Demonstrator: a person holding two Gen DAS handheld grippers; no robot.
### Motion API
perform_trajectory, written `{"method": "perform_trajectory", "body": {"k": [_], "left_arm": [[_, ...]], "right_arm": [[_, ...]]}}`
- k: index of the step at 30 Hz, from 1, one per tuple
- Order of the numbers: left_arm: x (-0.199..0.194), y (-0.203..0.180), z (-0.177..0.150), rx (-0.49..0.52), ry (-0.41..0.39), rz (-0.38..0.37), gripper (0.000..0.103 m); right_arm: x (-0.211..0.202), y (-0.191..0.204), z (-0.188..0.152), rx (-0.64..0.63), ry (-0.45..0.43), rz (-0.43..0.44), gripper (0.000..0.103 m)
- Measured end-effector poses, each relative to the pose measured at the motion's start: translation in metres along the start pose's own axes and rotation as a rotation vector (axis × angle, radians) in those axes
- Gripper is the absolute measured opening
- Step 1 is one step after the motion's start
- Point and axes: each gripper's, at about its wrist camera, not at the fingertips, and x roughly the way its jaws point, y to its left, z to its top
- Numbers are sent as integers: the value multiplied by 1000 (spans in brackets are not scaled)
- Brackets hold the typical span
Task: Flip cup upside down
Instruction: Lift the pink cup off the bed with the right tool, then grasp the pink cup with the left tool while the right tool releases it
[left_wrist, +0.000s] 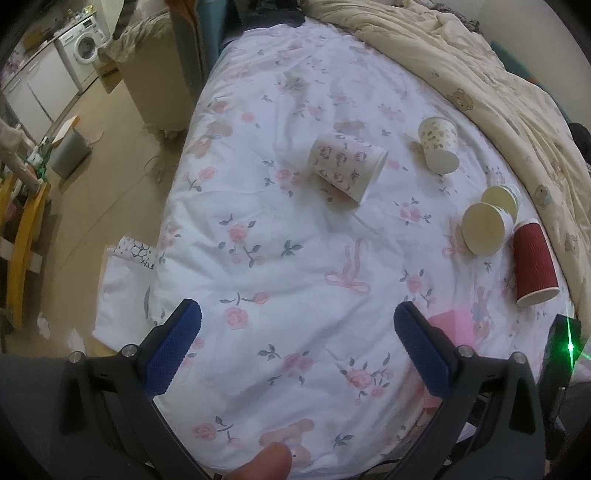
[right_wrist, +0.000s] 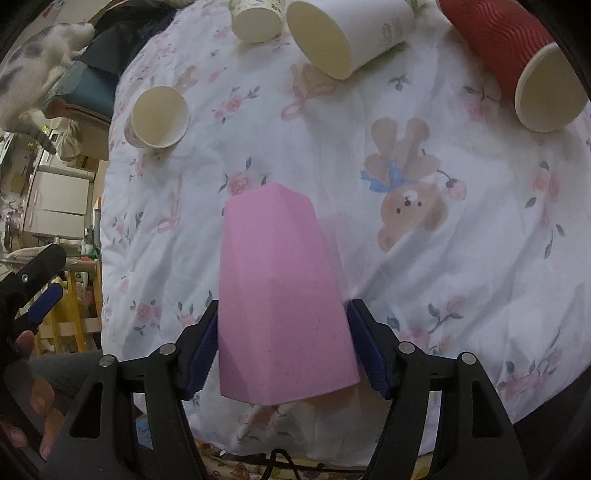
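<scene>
Two grippers: the right gripper (right_wrist: 282, 343) clamps a pink cup (right_wrist: 280, 295) at lower centre; the left gripper (left_wrist: 297, 343) gapes wide, holding nothing.

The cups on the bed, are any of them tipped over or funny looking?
Yes. The red cup and the big white cup lie on their sides on the bedsheet. The right tongs grip the pink cup.

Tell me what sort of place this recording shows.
Likely a small lived-in flat: the cups lie on a bed with a floral sheet and beige quilt, and a washing machine stands across the floor.
</scene>
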Motion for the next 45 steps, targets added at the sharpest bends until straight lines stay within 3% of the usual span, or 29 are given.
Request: {"method": "perform_trajectory", "body": {"k": [1,3,10,17,23,34,38,40,45], "left_arm": [[0,-2,-1,7,-1,-2,103],[-1,-4,-1,12,-3,2,103],[-1,-6,-2,16,6,-13,103],[-19,-12,-8,23,-52,0,103],[-23,-27,-14,49,-35,13,103],[-2,-72,-26,80,91,-35,103],[14,-96,-28,96,189,-68,103],[21,-108,-29,108,228,-85,96],[48,-133,-31,115,335,-94,94]], "right_arm": [[0,0,0,5,14,7,87],[-4,2,1,5,36,14,95],[-54,9,7,-118,-6,-20,95],[-127,5,8,-234,-247,-93,95],[-155,-12,5,-200,-410,-148,95],[-156,-44,7,-94,-447,-151,95],[-157,-49,9,-75,-446,-167,95],[-156,-51,10,-67,-441,-178,95],[-154,-59,13,-30,-427,-192,94]]}}
